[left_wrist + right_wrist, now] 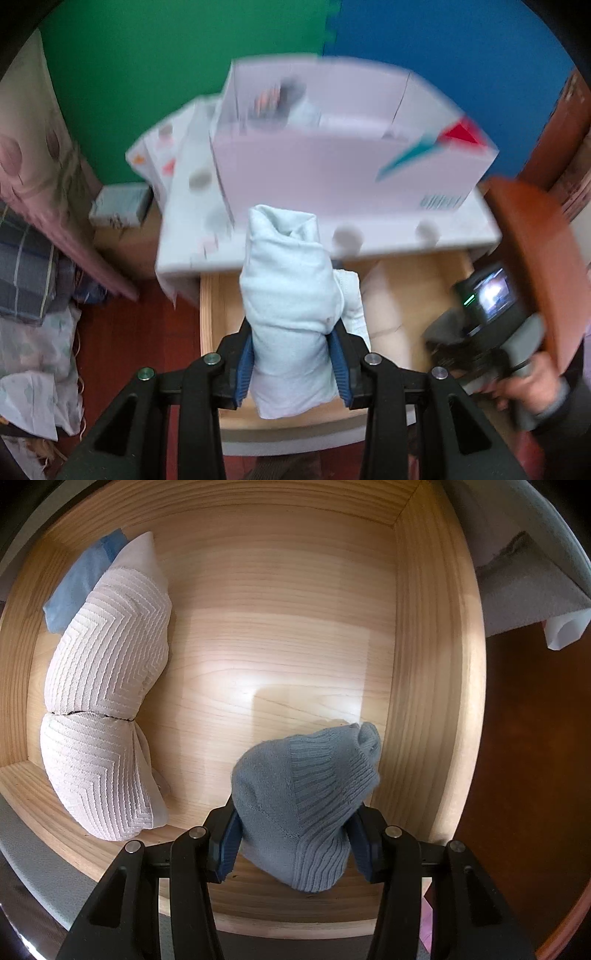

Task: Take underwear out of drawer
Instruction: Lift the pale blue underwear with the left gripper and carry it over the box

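Observation:
My left gripper point(291, 363) is shut on a rolled pale blue underwear bundle point(290, 306) and holds it above the open wooden drawer point(210, 314). My right gripper point(293, 843) is shut on a rolled grey-blue knit bundle point(306, 797) low inside the drawer point(424, 664), near its right wall. A white zigzag-textured bra point(107, 701) lies along the drawer's left side, with a light blue piece point(77, 587) behind it. The right gripper and the hand holding it also show in the left wrist view point(491, 317).
A white cabinet top point(332, 236) carries a white cardboard box point(332, 162). Green and blue wall panels point(184, 55) stand behind. Bedding and folded cloth point(33, 280) lie at the left. A red-brown rounded piece point(535, 266) is at the right.

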Demonstrator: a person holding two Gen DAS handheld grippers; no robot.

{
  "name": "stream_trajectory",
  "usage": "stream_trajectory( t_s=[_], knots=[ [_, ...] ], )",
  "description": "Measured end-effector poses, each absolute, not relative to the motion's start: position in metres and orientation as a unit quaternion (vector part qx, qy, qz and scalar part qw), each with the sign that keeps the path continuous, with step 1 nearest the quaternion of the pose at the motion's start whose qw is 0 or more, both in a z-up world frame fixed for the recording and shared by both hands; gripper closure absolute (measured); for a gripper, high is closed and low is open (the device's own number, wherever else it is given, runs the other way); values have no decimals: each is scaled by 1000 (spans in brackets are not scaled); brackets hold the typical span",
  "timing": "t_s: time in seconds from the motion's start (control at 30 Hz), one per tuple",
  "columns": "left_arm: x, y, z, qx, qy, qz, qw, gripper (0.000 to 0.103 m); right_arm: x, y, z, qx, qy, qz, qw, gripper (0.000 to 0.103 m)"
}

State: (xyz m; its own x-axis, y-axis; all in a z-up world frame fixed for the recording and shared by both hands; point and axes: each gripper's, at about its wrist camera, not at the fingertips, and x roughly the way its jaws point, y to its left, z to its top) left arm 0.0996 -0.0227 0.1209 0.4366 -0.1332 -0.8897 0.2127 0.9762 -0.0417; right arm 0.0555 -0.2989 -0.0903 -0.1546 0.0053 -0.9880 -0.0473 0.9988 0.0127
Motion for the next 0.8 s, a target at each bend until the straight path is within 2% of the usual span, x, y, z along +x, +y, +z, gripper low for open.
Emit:
stream_trajectory(
  t_s=[0.23, 0.33, 0.5, 0.8],
  knots=[
    [128, -30, 238, 32, 414, -126, 901, 67, 55, -300, -90, -11, 759, 23, 651, 56],
    [148, -36, 262, 41, 384, -121, 915, 67, 54, -300, -90, -13, 758, 22, 651, 56],
    [191, -48, 253, 54, 391, -121, 911, 67, 54, -301, -90, -10, 757, 24, 653, 56],
    [264, -64, 174, 70, 463, -96, 879, 67, 51, -305, -89, -5, 753, 32, 657, 56]
  ],
)
